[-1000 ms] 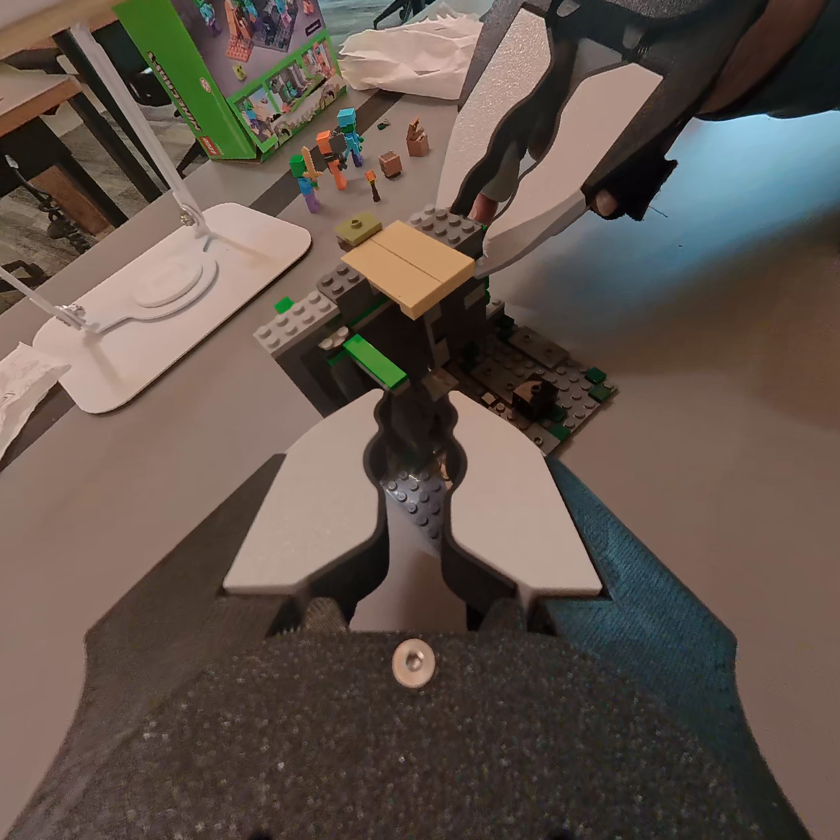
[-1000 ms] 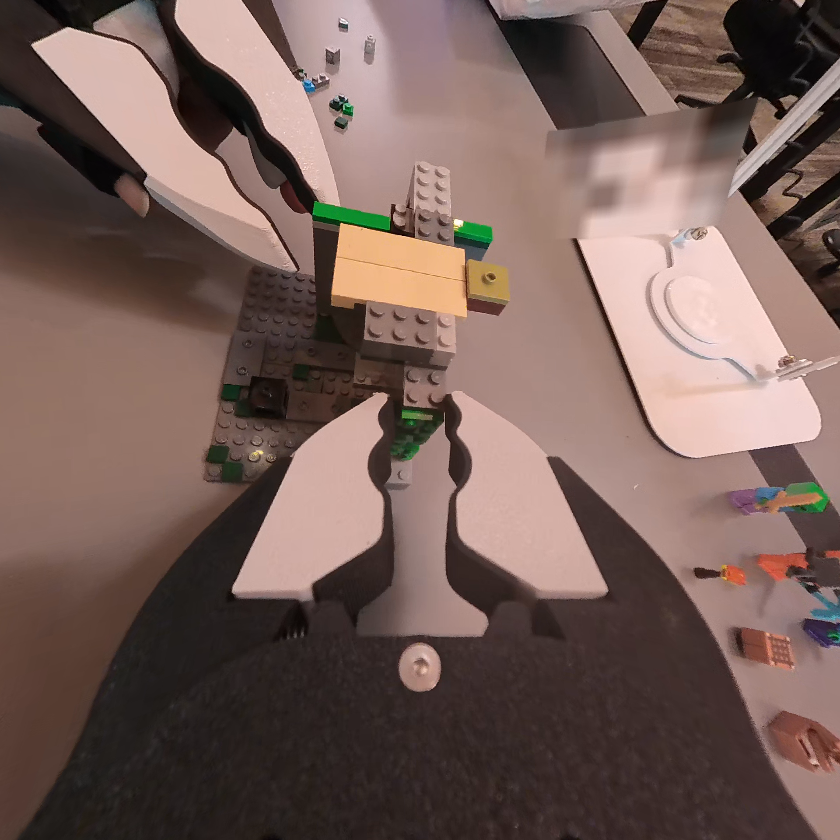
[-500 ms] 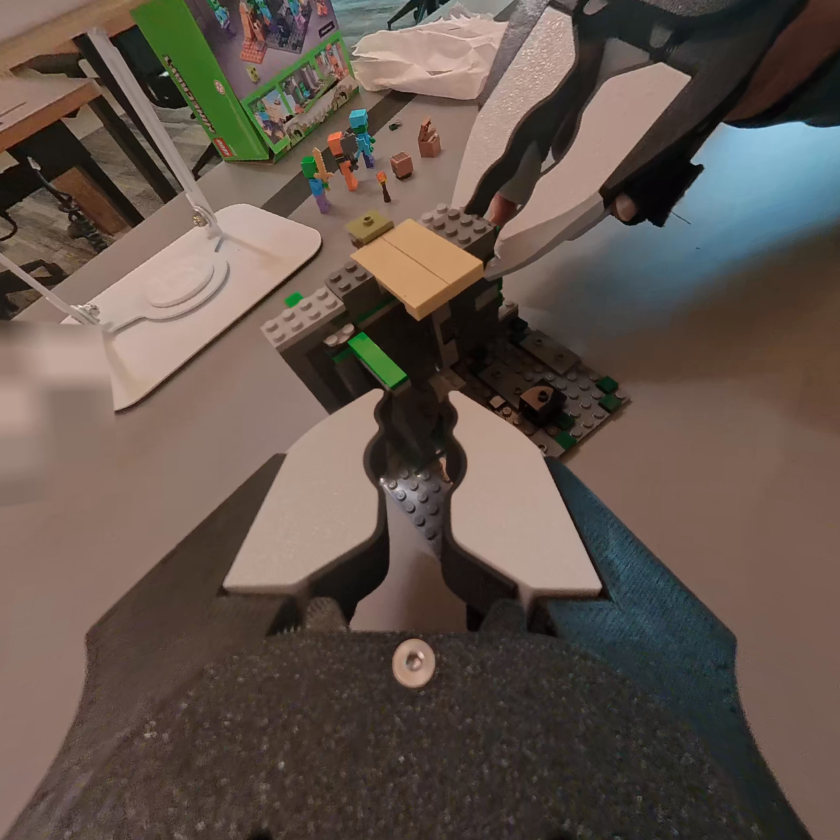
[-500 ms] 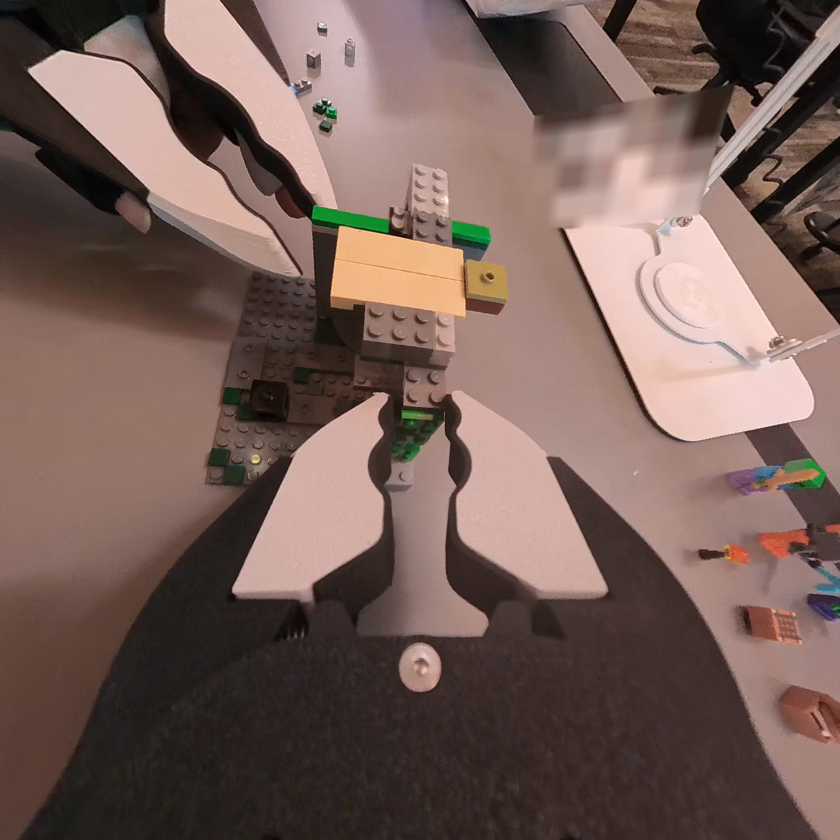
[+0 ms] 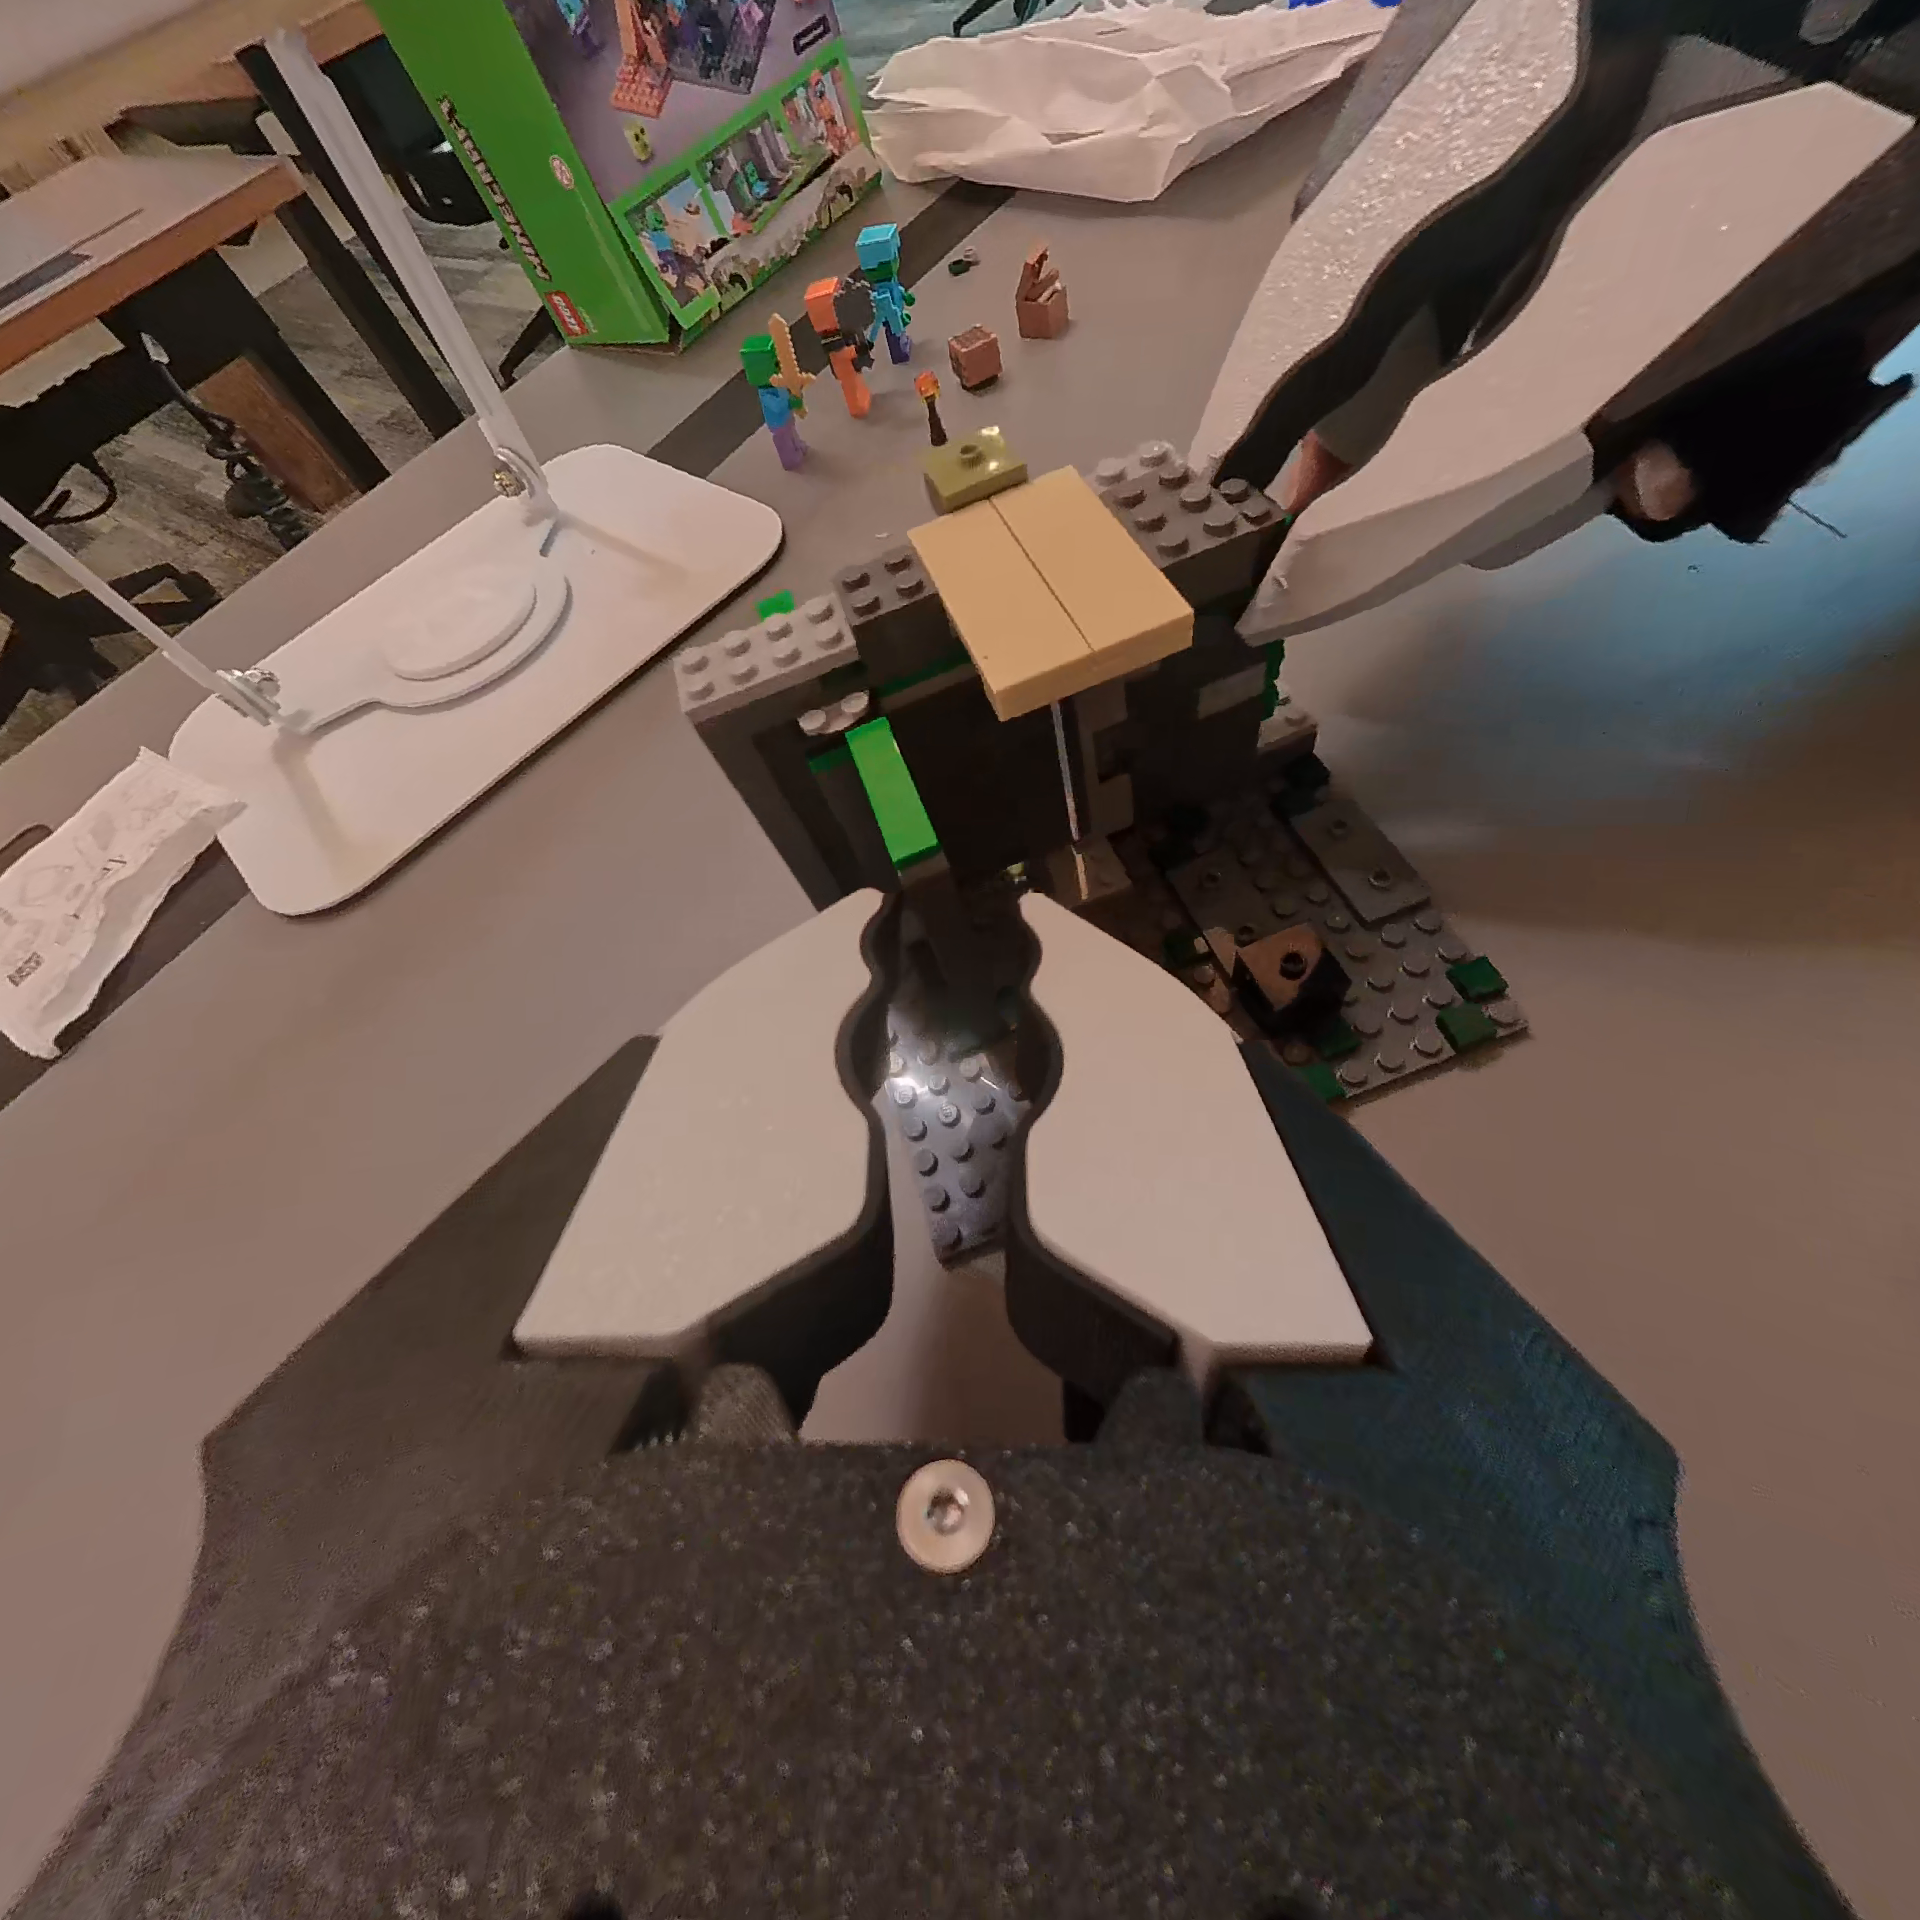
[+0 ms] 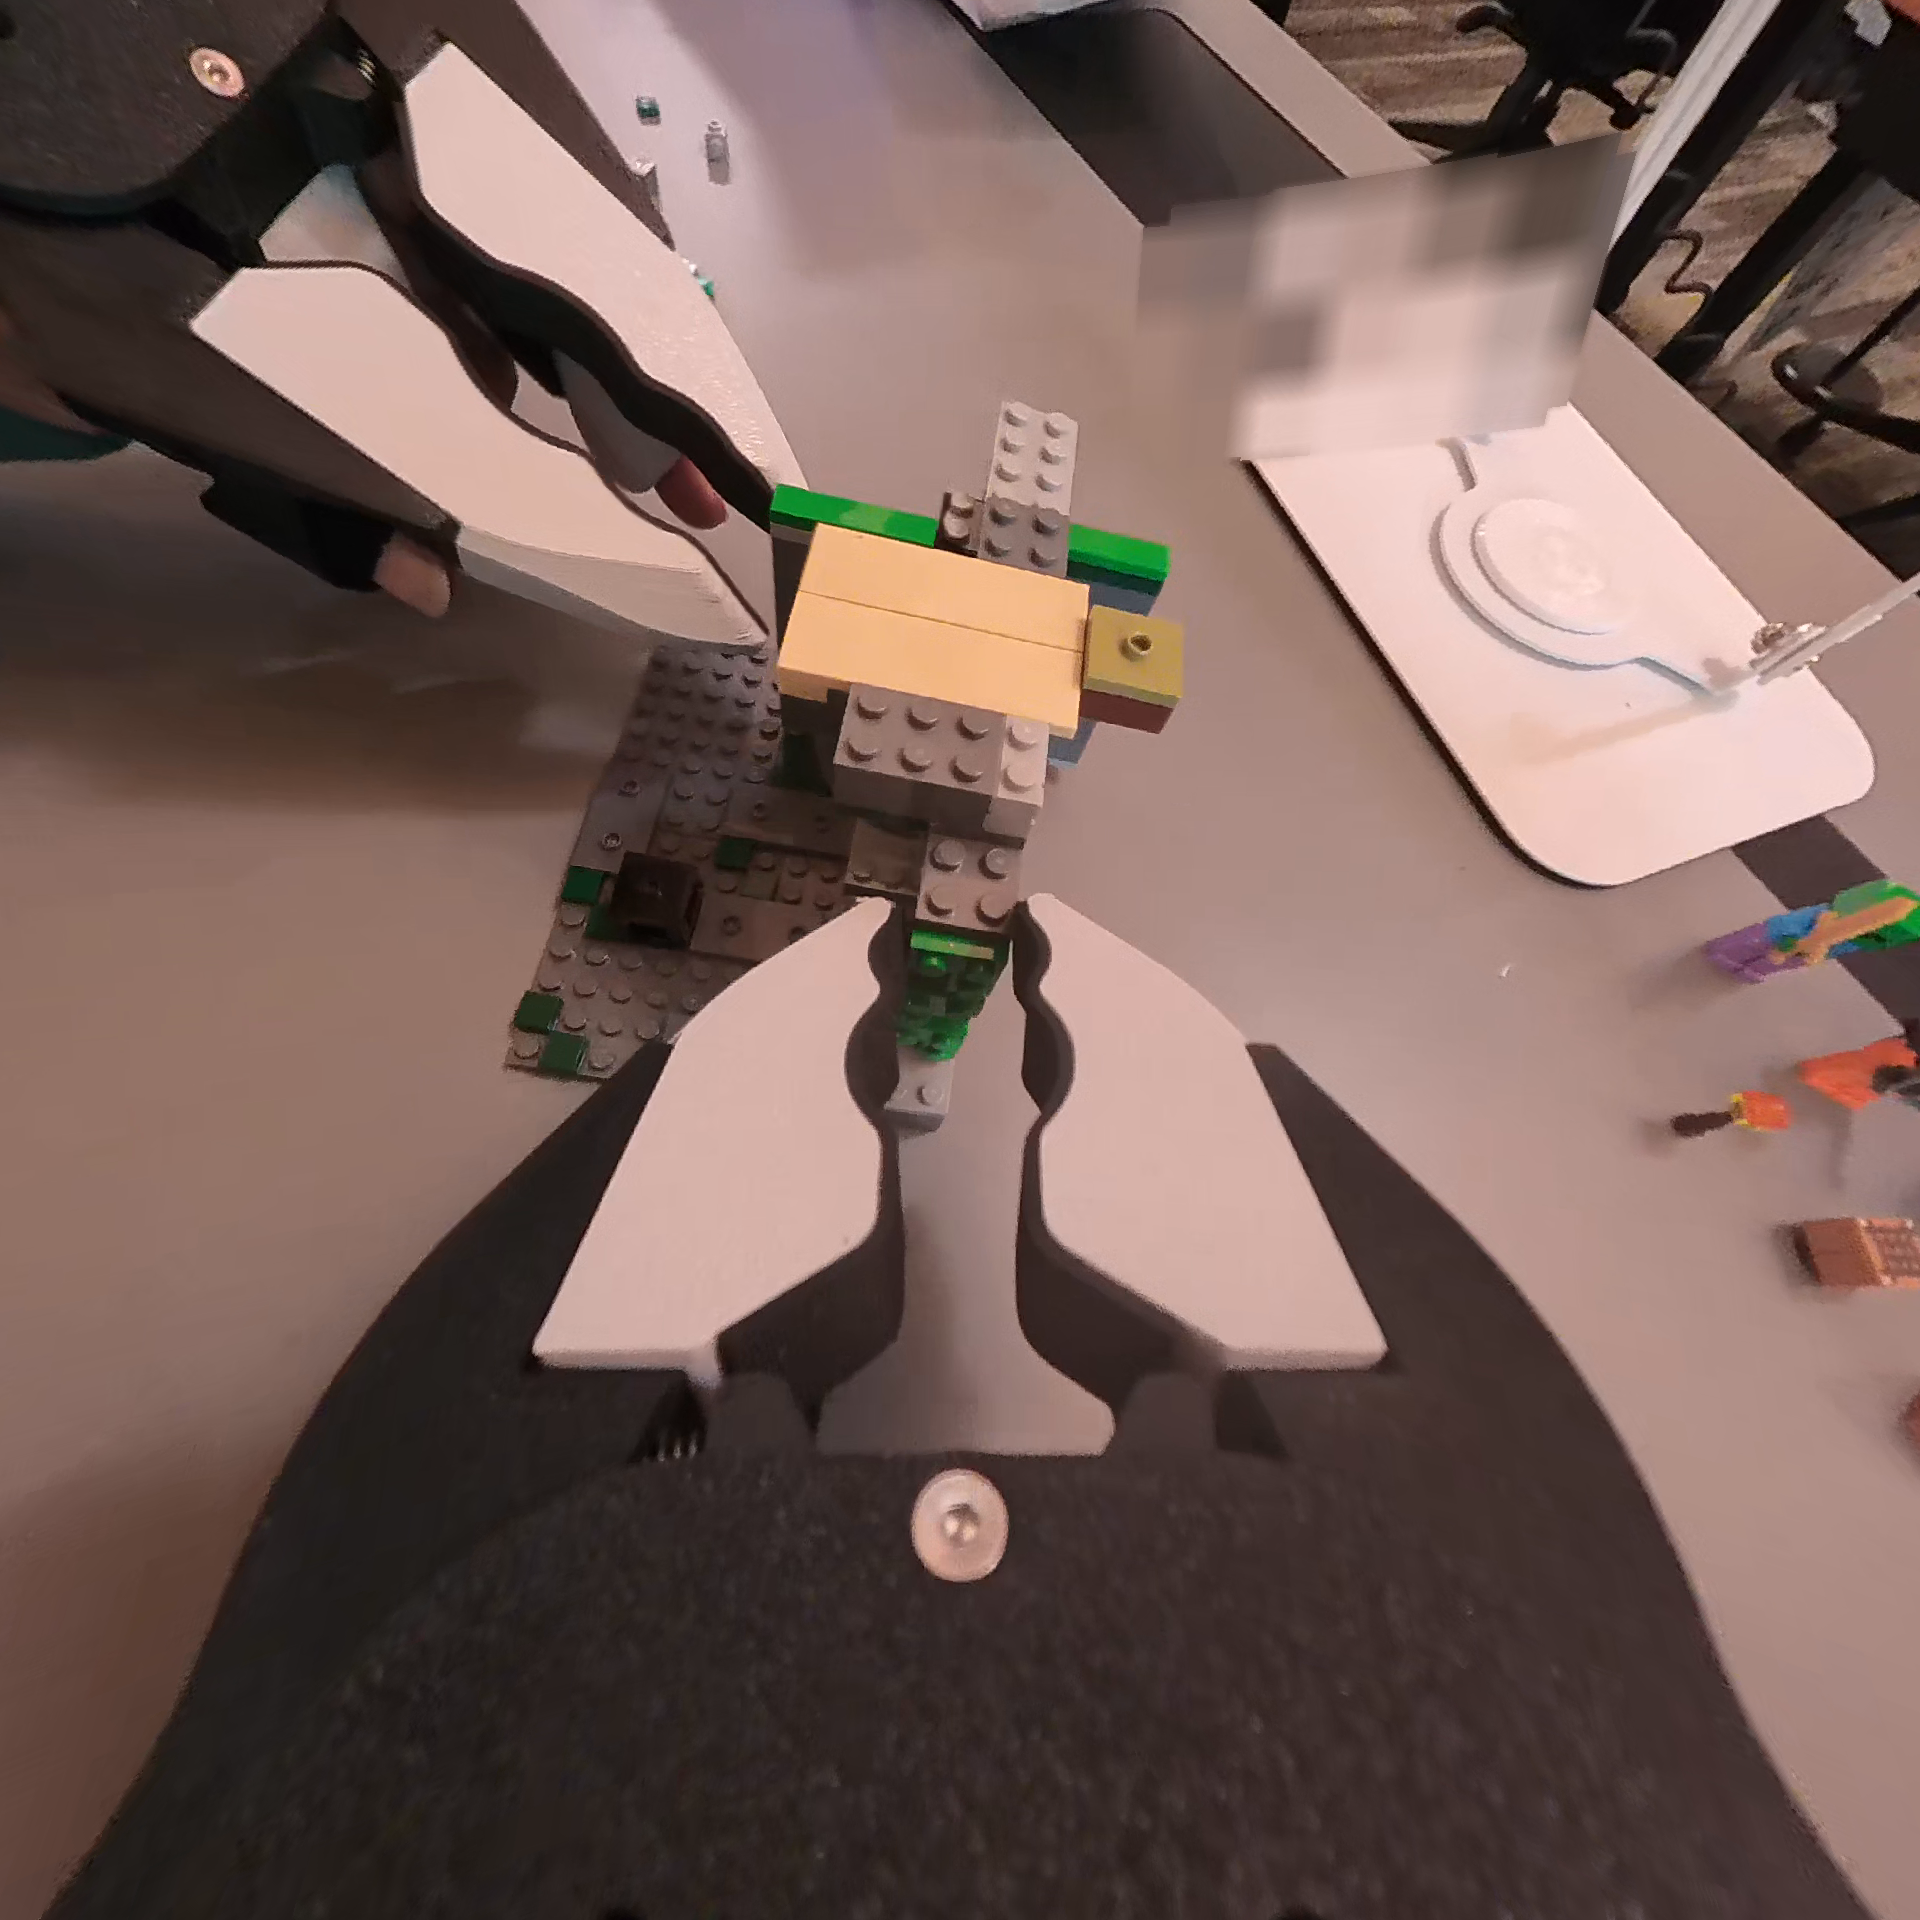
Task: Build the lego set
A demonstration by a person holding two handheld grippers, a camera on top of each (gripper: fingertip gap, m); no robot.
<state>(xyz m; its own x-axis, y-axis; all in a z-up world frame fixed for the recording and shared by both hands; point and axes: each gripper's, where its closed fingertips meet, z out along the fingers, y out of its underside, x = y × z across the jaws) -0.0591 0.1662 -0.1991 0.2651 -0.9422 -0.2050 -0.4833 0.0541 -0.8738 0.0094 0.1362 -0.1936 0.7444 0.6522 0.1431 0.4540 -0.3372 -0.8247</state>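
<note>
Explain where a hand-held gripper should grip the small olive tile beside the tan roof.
Grip the olive tile by its two free side edges, coming from above: it sticks out past the tan roof, so only the roof-side edge is blocked.

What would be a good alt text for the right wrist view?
A gripper is closed on one side of a half-built brick model with a tan roof, on a grey table. The other gripper touches its far side; small toy figures lie at the right.

Grey table (image 5: 436,1039) bears the lego build (image 5: 1049,727), white stand base (image 5: 468,665), green box (image 5: 623,166), minifigures (image 5: 831,353) (standing), crumpled paper (image 5: 1091,94).
</note>
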